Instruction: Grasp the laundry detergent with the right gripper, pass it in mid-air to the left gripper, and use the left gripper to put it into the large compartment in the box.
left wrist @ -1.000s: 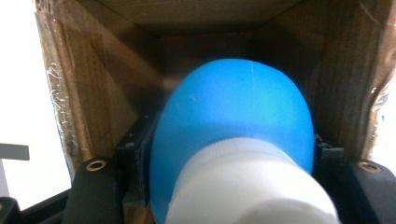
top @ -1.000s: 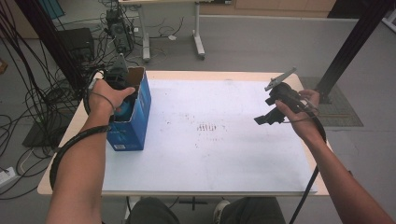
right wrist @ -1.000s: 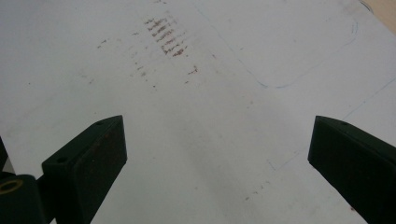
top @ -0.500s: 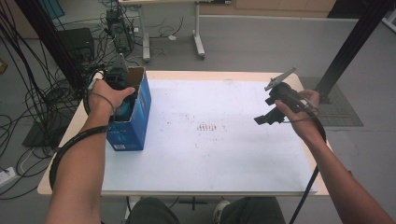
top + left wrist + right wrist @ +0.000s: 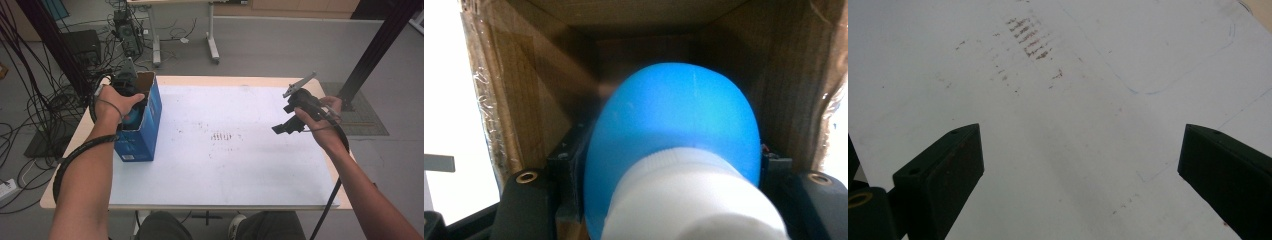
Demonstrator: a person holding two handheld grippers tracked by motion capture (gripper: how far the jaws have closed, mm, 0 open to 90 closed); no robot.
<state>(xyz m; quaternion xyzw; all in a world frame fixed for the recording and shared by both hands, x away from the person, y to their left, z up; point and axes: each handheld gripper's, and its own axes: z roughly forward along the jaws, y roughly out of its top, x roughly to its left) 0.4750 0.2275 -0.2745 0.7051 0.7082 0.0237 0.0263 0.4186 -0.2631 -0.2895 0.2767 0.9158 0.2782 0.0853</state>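
A blue bottle (image 5: 674, 115) with a white cap (image 5: 689, 200) sits between the jaws of my left gripper (image 5: 666, 157), which is shut on it. Bottle and jaws are down inside an open cardboard box, its brown inner walls (image 5: 524, 100) around them. In the high view that box (image 5: 142, 130) is blue outside and stands upright at the table's left edge, with my left gripper (image 5: 131, 100) reaching into its top. My right gripper (image 5: 282, 127) hangs above the right side of the table. Its jaws stand wide open over the white mat (image 5: 1080, 135) with nothing between them.
A white mat (image 5: 240, 170) covers most of the tabletop, with brown smudges (image 5: 221, 136) near its middle. Tangled cables (image 5: 45, 105) lie on the floor to the left. A black post (image 5: 375, 50) rises at the far right, and another table's legs (image 5: 212, 40) stand beyond.
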